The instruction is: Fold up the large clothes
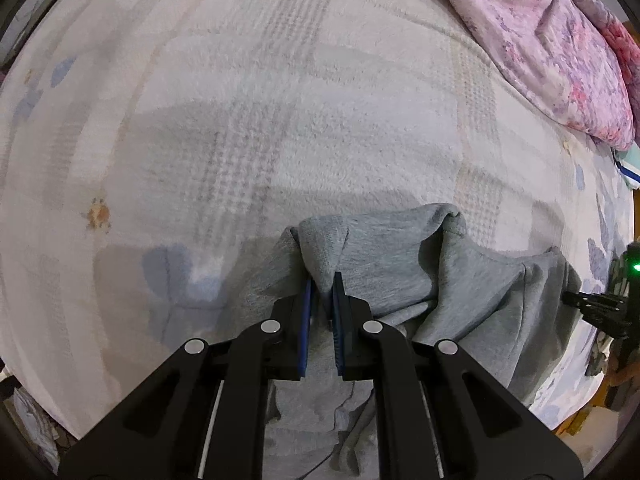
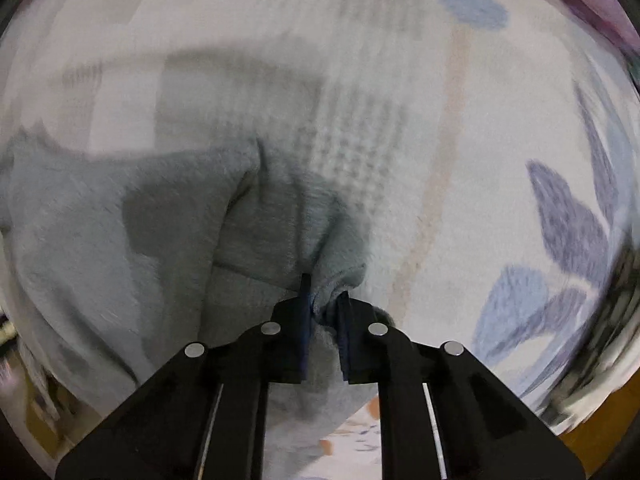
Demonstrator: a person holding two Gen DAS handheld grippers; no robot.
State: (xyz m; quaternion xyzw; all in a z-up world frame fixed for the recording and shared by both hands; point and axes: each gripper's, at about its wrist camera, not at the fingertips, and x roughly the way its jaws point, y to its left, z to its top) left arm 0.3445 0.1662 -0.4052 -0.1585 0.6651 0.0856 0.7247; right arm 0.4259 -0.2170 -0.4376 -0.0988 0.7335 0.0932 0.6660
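A grey knit garment [image 1: 400, 264] hangs between my two grippers above a bed. My left gripper [image 1: 322, 280] is shut on a bunched edge of the garment, with cloth pinched between its blue pads. In the right wrist view the garment [image 2: 120, 216] spreads to the left, blurred by motion. My right gripper [image 2: 324, 292] is shut on another edge of it, with a fold of cloth squeezed between the pads. The right gripper also shows in the left wrist view [image 1: 576, 300] at the far right, gripping the cloth's end.
The bed is covered by a pale fleece blanket [image 1: 280, 120] with faint checks and blue flower prints [image 2: 568, 216]. A pink floral quilt [image 1: 560, 48] is heaped at the far right. The bed's near edge and a wooden floor [image 2: 592, 440] show at the lower right.
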